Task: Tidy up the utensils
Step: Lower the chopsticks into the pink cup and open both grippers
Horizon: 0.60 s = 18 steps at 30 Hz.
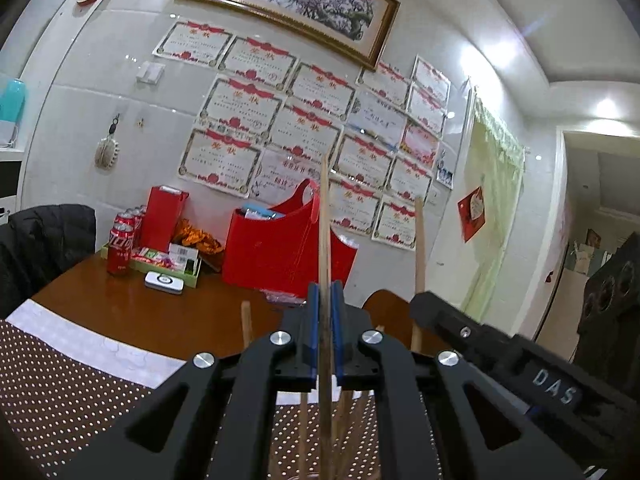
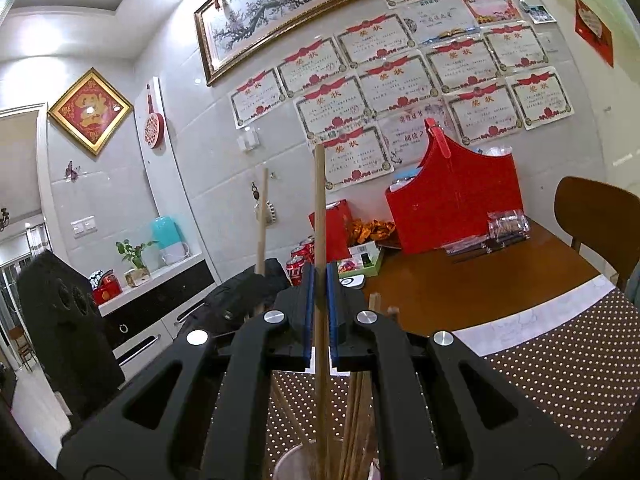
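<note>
Wooden chopsticks are what both tools carry. The left hand-held gripper (image 1: 325, 320) is closed tight on one upright chopstick (image 1: 325, 216), and the right hand-held gripper (image 2: 320, 304) is pinched just as tightly on another chopstick (image 2: 319, 208). Each stick's lower end reaches down towards a clear cup (image 2: 296, 460) that already holds a bundle of chopsticks (image 2: 356, 420), standing on the dotted mat (image 2: 560, 360) on the worktop (image 1: 160, 300). From where I stand, the step looks like dropping these two in with the rest. To do it well, keep each stick vertical, steer its tip inside the rim clear of the bundle, and let go only once the tip is well inside. The two grippers sit close together, so lowering one at a time would avoid a knock.
</note>
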Available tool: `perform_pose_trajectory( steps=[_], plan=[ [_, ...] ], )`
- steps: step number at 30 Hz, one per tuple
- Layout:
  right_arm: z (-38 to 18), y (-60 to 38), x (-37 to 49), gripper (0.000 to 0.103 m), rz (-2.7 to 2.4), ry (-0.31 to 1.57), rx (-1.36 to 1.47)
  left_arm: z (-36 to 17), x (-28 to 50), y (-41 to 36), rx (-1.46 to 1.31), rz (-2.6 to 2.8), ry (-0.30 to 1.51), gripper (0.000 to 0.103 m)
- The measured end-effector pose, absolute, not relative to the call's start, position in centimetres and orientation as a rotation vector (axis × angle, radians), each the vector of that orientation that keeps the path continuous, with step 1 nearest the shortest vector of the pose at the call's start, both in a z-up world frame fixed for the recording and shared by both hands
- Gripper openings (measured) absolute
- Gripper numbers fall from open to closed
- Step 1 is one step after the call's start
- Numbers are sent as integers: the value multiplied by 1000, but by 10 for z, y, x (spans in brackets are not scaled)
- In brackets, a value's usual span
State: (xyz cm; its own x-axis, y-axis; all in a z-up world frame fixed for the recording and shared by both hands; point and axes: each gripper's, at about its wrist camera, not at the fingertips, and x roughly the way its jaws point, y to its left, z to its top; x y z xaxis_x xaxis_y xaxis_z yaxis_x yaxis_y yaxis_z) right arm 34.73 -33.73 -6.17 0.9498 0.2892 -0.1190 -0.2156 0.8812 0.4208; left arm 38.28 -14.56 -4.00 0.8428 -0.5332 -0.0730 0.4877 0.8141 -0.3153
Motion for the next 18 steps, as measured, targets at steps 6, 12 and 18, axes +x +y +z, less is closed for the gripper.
perform_pose_trajectory(
  steps=[6, 12, 18],
  plan=[
    [-72, -335, 351, 6, 260, 197, 396, -55, 389, -150, -269, -539, 170, 6],
    [-74, -331, 350, 7, 261, 214, 372, -65, 385, -151, -228, -530, 177, 6],
    [-64, -333, 334, 87, 258, 192, 389, -59, 366, -140, -203, -512, 155, 62]
  ],
)
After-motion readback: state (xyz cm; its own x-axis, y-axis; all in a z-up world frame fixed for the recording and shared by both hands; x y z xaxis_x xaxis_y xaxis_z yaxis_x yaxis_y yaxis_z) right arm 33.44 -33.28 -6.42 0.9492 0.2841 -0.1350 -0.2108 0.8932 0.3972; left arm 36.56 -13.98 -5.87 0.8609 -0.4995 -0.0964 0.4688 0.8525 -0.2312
